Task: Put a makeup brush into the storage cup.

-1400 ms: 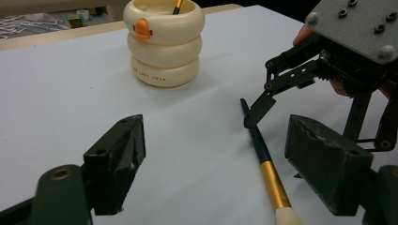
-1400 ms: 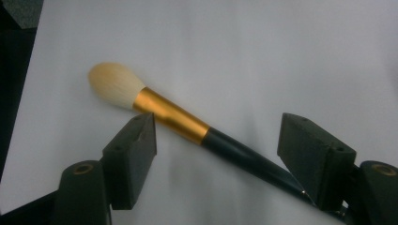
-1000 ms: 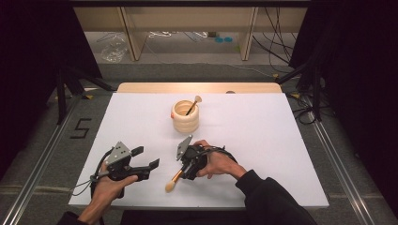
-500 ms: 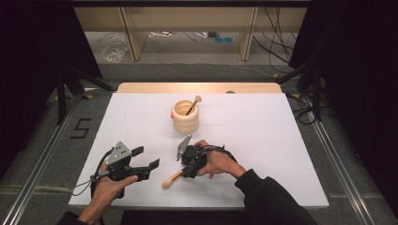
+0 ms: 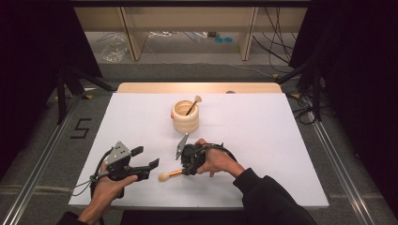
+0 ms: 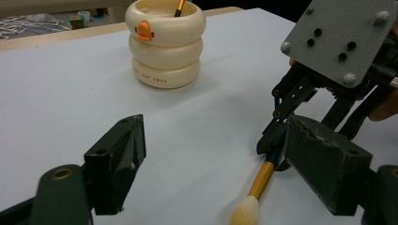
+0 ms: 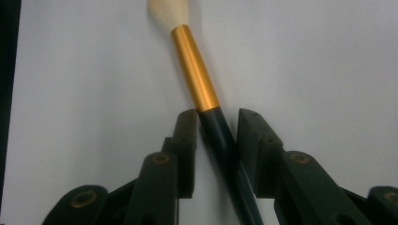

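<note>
1. The right gripper is lying low over the white table near its front edge, and its jaws have just been closing around the dark handle of a makeup brush.
2. In the right gripper view the handle is sitting between the two pads, touching the left one or very nearly, while a thin gap is showing beside the right pad; a firm pinch cannot be told.
3. The brush is lying flat on the table, its gold ferrule and pale bristle tip pointing away from the jaws, toward the left gripper.
4. The left gripper is resting just beside it, jaws standing wide apart and holding nothing; the bristle tip is showing between them in the left gripper view.
5. A cream ringed holder is standing upright farther back, near the table's middle, with a second brush leaning inside.
6. The holder is carrying an orange emblem and a line of small lettering near its base, too tiny to read.
7. A "5" is marked on the floor left of the table.
</note>
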{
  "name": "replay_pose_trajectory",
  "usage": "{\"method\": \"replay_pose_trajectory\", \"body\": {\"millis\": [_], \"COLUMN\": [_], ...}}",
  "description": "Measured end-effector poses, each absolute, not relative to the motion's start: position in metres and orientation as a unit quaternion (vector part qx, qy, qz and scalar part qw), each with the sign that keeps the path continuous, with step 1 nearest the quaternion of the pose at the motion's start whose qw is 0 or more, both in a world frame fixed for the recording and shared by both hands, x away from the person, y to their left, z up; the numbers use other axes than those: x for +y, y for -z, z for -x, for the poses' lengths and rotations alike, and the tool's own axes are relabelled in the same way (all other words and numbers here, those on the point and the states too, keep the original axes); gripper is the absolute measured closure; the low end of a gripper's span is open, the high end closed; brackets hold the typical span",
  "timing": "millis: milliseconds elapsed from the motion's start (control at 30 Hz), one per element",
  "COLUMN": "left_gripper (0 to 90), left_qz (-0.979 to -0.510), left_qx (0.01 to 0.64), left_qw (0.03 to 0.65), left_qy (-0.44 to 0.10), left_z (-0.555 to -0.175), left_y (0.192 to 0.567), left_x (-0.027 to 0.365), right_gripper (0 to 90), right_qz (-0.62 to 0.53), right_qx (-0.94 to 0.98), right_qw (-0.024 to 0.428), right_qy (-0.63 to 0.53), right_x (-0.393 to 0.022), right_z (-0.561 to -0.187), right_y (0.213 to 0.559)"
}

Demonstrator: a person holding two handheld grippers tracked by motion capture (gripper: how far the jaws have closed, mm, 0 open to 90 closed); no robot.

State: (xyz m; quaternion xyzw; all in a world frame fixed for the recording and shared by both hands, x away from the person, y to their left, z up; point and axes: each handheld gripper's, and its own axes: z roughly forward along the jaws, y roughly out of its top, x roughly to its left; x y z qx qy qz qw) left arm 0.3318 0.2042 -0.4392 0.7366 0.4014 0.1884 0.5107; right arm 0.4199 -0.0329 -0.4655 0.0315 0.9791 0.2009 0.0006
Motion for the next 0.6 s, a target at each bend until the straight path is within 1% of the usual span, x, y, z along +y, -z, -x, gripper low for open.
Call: {"method": "replay_pose_trajectory", "body": {"millis": [600], "left_gripper": [21.1], "left_qz": [-0.738], "left_qx": [0.401], "left_qw": [0.509], "left_qy": [-0.189], "left_z": [-0.3321], "left_y": [0.4396], "left_x": [0.2048], "right_gripper": [77.8], "right_qz": [-0.036], "right_qx": [0.987], "right_qw": [-0.013], "right_qy": [-0.154], "right_x": [-0.0274], "right_z": [-0.4216], "right_y": [0.4614]}}
